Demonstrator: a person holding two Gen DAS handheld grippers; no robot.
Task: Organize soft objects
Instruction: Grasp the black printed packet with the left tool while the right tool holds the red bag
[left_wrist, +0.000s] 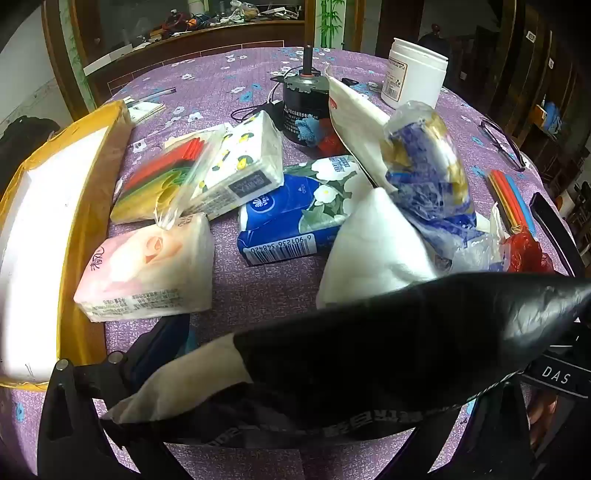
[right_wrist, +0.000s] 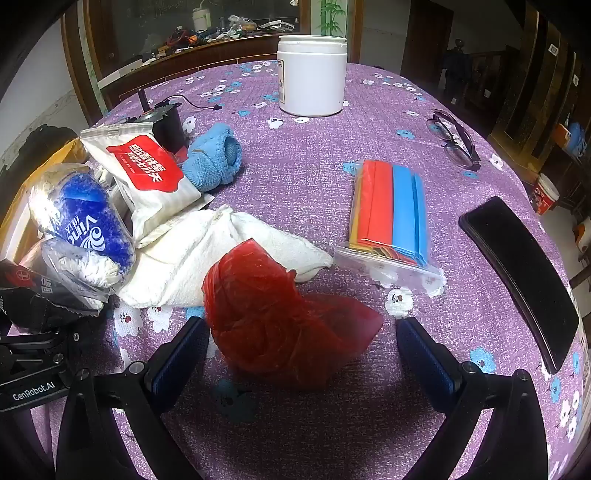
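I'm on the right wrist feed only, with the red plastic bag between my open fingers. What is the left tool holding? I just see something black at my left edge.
Observer: The left tool is closed on a black packet, which lies crosswise between its fingers with a white end poking out to the left.
Operator: What is directly ahead of it on the table?
Observer: A pink tissue pack lies flat on the tablecloth, right beside the wall of a yellow-edged box.
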